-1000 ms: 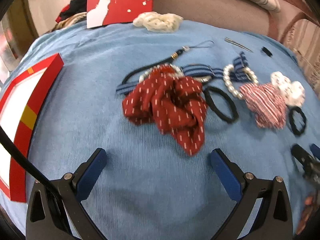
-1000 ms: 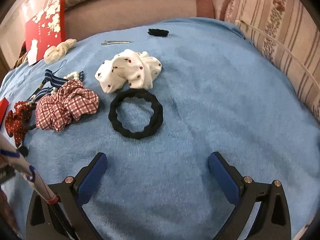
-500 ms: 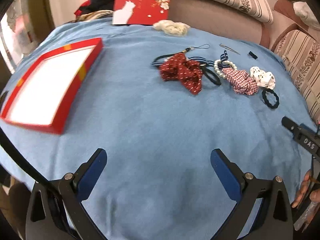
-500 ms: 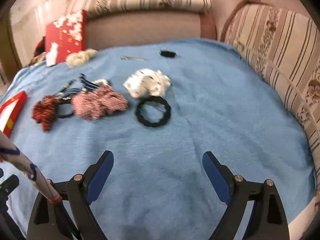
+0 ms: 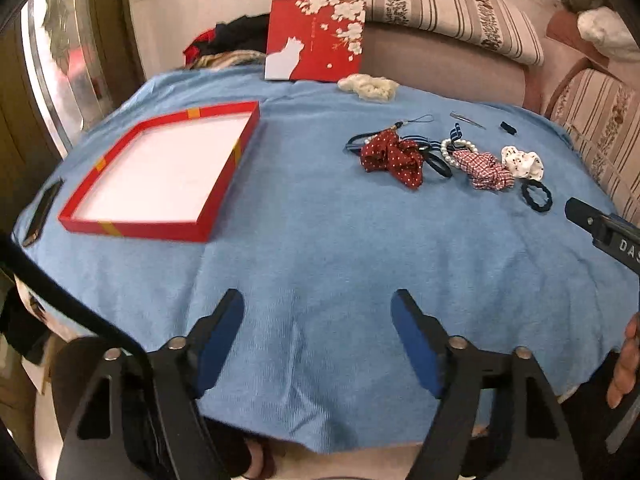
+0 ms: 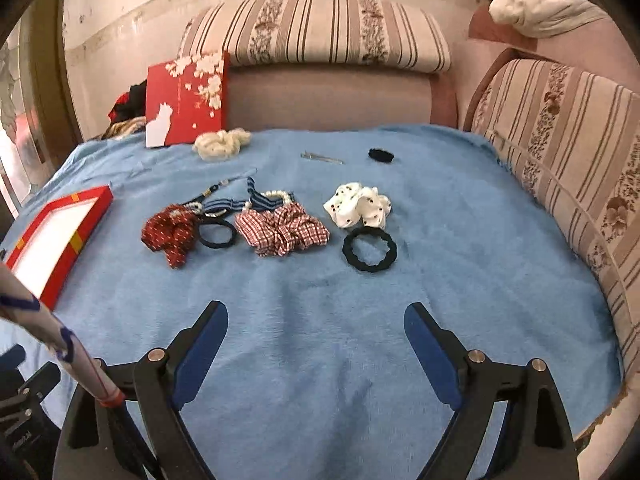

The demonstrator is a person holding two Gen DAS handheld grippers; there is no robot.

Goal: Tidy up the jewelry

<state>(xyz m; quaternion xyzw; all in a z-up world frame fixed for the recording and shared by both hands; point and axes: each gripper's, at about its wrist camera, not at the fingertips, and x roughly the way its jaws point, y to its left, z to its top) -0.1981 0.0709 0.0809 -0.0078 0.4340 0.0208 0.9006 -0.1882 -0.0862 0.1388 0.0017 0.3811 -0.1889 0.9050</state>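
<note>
Scrunchies [image 6: 282,230] lie well ahead of both open tools, w/o contact.

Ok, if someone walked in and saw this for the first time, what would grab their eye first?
Probably the open red box with its white inside, lying on the blue cloth at the left. Next, the row of scrunchies to its right: a red dotted one, a red checked one and a white dotted one. Behind, a red lid with white blossoms stands propped against the sofa.
</note>
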